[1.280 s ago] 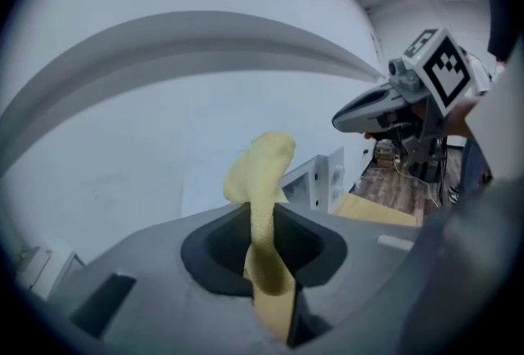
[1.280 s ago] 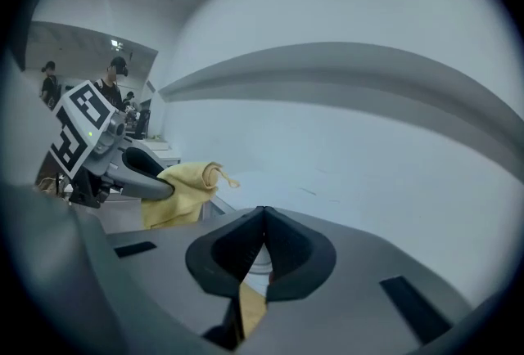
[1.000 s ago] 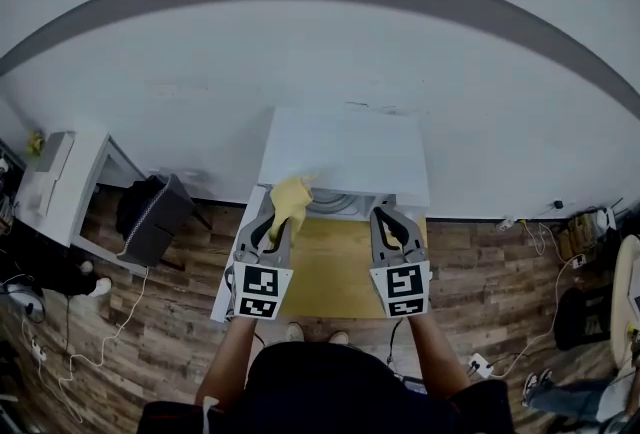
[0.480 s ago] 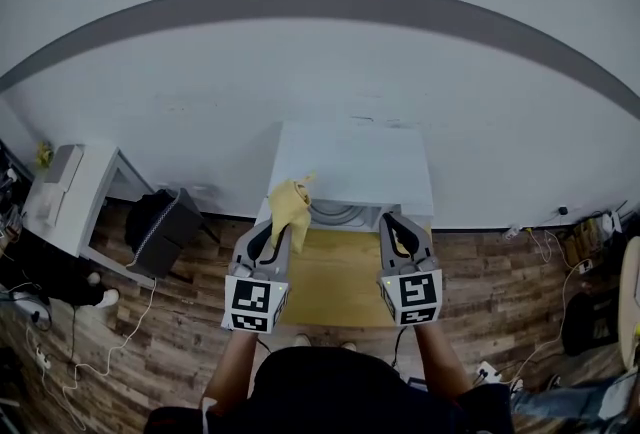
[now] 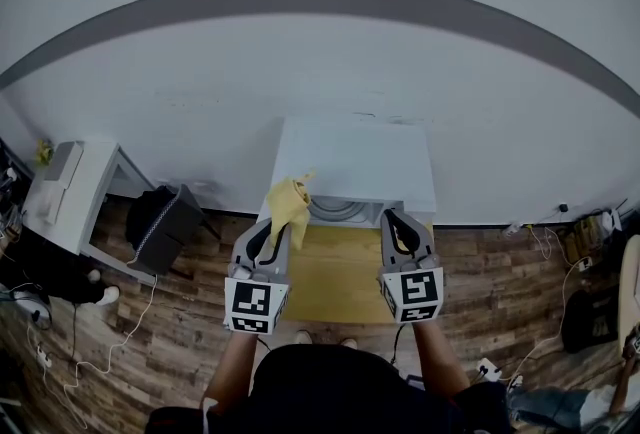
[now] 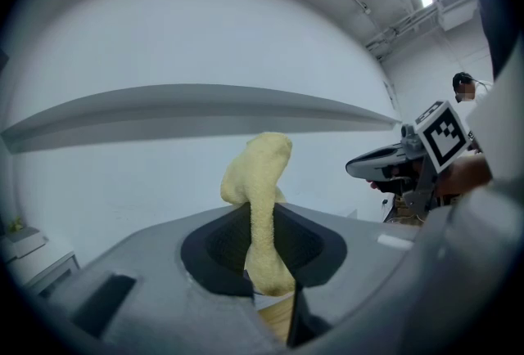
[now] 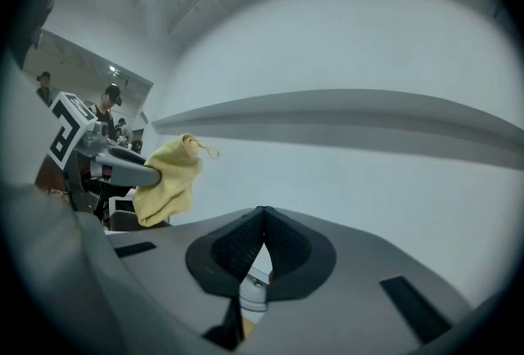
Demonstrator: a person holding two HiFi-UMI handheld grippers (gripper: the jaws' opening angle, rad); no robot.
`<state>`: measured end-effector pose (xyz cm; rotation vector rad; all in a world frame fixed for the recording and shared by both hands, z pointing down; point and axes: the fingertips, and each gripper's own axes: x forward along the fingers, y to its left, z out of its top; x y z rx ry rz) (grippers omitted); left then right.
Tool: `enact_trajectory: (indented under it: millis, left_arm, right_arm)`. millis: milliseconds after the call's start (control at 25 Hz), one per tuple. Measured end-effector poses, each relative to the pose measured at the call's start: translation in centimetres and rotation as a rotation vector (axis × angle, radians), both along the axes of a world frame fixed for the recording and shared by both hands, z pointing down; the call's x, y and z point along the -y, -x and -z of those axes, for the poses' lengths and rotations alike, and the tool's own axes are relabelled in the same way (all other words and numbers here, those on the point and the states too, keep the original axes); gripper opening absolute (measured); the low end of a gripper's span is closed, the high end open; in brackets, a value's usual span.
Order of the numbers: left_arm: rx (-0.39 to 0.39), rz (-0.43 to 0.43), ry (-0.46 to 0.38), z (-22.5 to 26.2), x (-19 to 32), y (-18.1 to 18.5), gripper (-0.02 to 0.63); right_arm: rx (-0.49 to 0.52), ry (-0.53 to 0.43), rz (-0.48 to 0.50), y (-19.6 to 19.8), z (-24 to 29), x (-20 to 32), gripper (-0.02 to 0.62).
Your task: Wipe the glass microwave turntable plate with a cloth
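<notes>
In the head view a white microwave [image 5: 355, 162] stands at the back of a wooden tabletop [image 5: 335, 272]. The round glass turntable plate [image 5: 338, 210] shows at the microwave's front, between my two grippers. My left gripper [image 5: 277, 225] is shut on a yellow cloth [image 5: 288, 200], which bunches up above the jaws; the left gripper view shows this cloth [image 6: 260, 206] pinched between the pads. My right gripper [image 5: 393, 218] is to the right of the plate, shut with nothing in it; its pads [image 7: 246, 243] meet in the right gripper view. Both grippers point roughly level at the white wall.
A white side table [image 5: 75, 184] and a black chair [image 5: 160, 217] stand to the left on the wood floor. Cables lie on the floor at left [image 5: 110, 332] and right [image 5: 545, 237]. People stand far off in the right gripper view [image 7: 110, 100].
My left gripper has lifted a little with the cloth still in it. The right gripper has stayed in place and shut.
</notes>
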<state>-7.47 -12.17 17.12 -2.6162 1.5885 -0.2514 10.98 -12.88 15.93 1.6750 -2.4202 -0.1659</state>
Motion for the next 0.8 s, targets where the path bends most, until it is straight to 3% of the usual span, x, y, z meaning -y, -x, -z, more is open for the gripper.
enact_trajectory:
  millis: [800]
  left_arm:
    - [-0.009,0.0,0.003,-0.45,0.23,-0.08,0.063]
  right_arm:
    - [0.006,-0.011,-0.004,0.39,-0.28,-0.4,0.009]
